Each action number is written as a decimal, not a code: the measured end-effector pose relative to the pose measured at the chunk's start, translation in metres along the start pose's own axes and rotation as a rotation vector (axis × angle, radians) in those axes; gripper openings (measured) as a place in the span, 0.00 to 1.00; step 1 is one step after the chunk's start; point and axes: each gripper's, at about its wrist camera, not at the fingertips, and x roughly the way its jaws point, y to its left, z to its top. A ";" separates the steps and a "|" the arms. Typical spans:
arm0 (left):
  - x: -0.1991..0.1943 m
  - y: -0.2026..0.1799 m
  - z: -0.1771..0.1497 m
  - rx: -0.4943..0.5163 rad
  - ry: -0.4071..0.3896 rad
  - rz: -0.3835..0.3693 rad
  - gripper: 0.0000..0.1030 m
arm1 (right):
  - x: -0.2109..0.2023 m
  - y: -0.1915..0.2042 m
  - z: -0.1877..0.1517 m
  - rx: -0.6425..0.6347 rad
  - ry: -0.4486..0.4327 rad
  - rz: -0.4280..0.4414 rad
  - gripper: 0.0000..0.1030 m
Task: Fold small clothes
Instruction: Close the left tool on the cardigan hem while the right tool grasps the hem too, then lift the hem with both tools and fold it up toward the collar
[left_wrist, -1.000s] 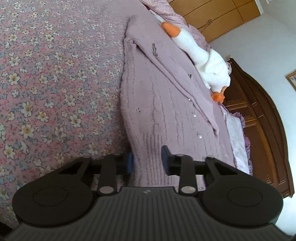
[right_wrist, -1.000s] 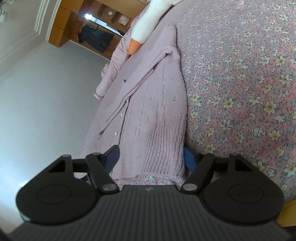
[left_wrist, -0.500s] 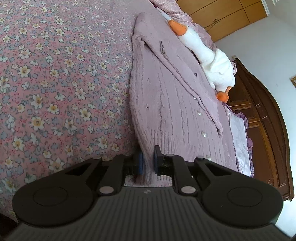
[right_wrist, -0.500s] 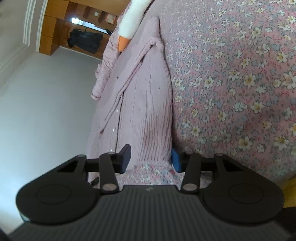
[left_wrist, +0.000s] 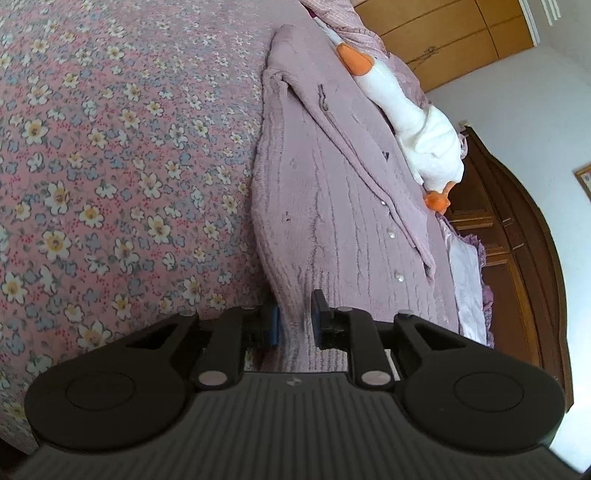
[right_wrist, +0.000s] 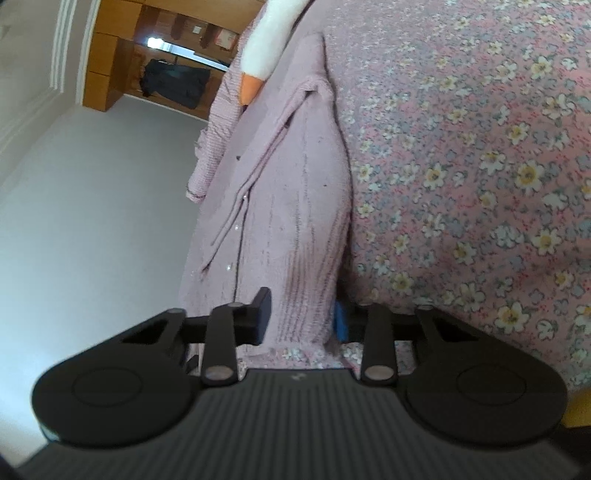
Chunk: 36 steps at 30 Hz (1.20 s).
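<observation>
A: Where do we locate the garment?

B: We find the lilac knit cardigan (left_wrist: 332, 206) lying lengthwise on the floral bedspread (left_wrist: 110, 166). Its ribbed hem is the end nearest both cameras. Small clear buttons run along its front edge, and one sleeve is folded across the body. A white plush goose (left_wrist: 417, 122) with an orange beak lies just beside the cardigan's far long edge, near the dark wooden headboard (left_wrist: 517, 236).

A: What do we record for the left gripper (left_wrist: 294, 321)?

B: We record it clamped on the cardigan hem at one corner. The knit bunches between the two pads, and both pads press against the fabric.

A: And the right gripper (right_wrist: 301, 319)?

B: We see it at the opposite hem corner in the right wrist view. The ribbed edge passes between its pads, and both touch the knit; the fabric is gripped, though the pads stand wider apart than on the left. The bedspread shows under the hem there.
</observation>
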 end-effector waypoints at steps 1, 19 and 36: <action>0.000 -0.002 0.000 0.010 0.001 0.004 0.19 | 0.001 -0.001 -0.001 0.004 -0.001 -0.010 0.21; -0.021 -0.013 0.008 0.030 -0.047 -0.090 0.09 | -0.010 0.013 -0.003 -0.067 -0.074 0.027 0.11; -0.013 -0.052 0.051 0.007 -0.105 -0.171 0.09 | 0.022 0.065 0.044 -0.072 -0.106 0.195 0.11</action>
